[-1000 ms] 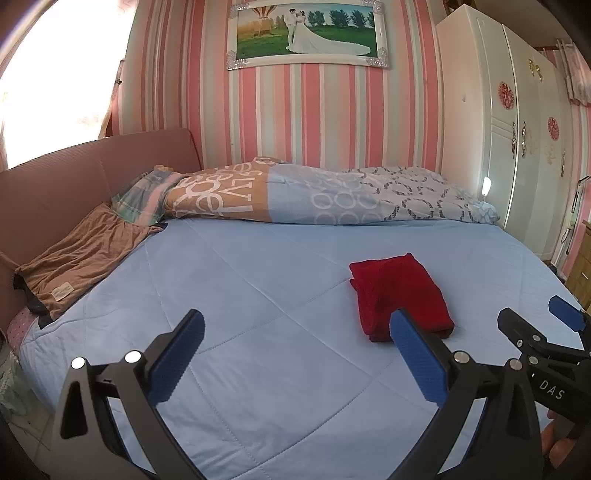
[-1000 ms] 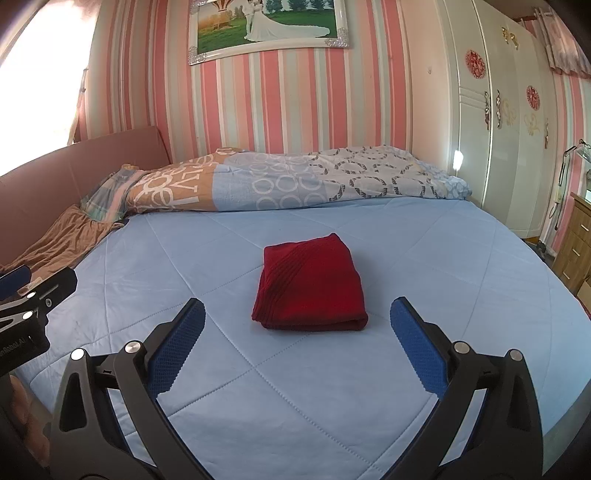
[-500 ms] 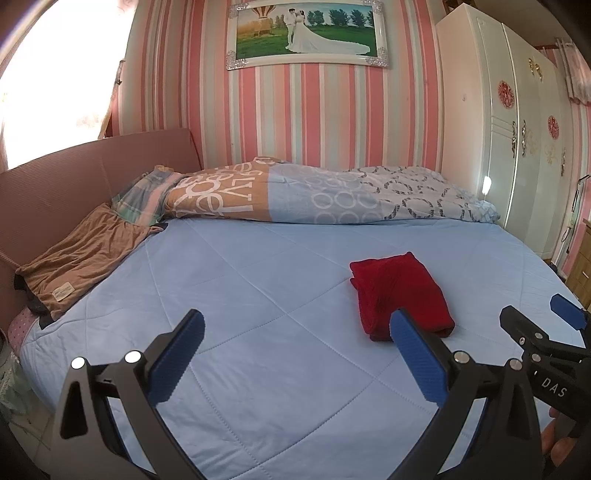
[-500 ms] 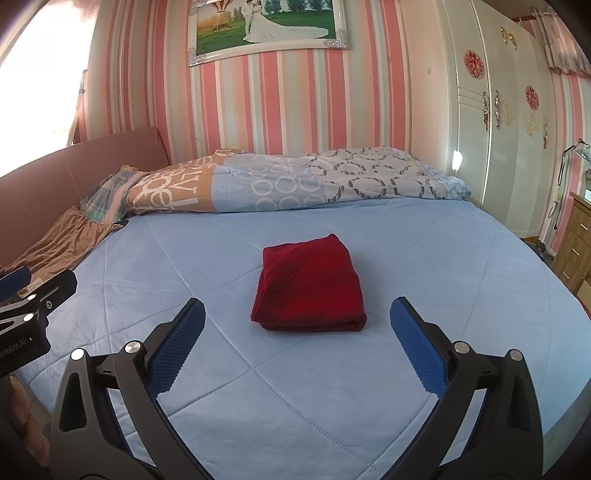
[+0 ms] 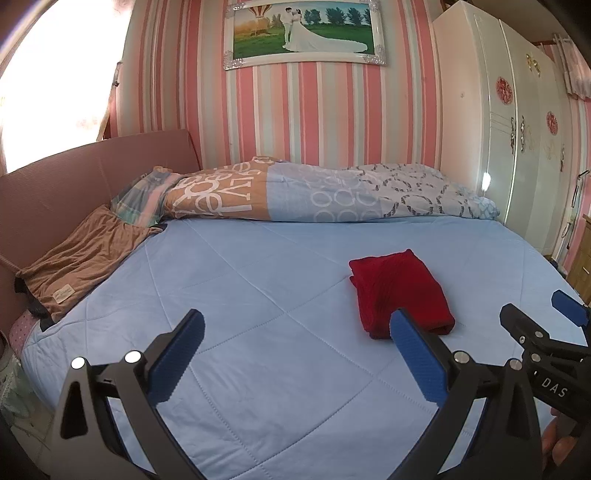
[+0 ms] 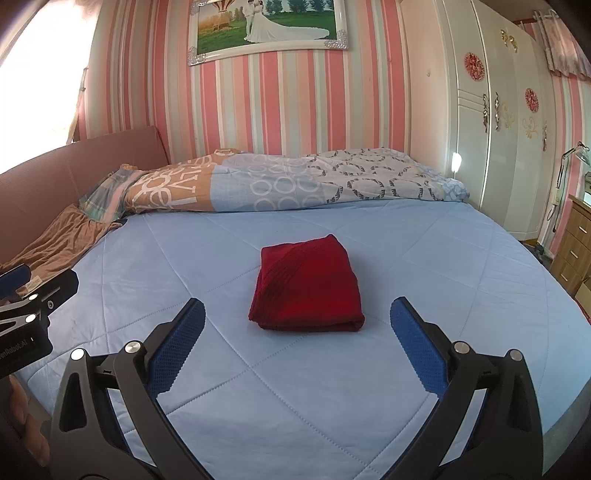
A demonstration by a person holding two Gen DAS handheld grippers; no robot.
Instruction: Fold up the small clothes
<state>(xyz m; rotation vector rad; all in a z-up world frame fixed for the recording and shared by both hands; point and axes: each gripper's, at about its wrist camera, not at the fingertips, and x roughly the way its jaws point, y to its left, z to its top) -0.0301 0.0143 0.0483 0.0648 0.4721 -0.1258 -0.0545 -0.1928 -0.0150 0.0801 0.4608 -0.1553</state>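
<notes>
on the bed (image 6: 424,258), with its light blue quilted cover, lies a red cloth (image 6: 308,286), folded to a neat rectangle, flat near the middle, with the thick folded edge toward the cameras. in the right wrist view, straight ahead of the right hand-held gripper (image 6: 297,347) and between the lines of its two blue fingers (image 6: 177,347), but apart from them. jaws spread wide, holding nothing, hovering above the cover. in the left wrist view, red cloth (image 5: 400,291) to the right of centre, its near corner hidden behind the right finger of the left hand-held gripper (image 5: 295,354). also wide open here, and empty. right hand-held gripper (image 5: 546,343) visible at the right edge of this view; left one (image 6: 26,314) at the left edge of the other view. at the far side of the bed, a rolled duvet (image 6: 295,181) with circles and letters, along the striped wall. to the left, a brown garment (image 5: 81,260) spread by the pink headboard (image 5: 92,166). above, a framed wedding photo (image 6: 267,26). on the right, a white wardrobe (image 6: 509,129).
</notes>
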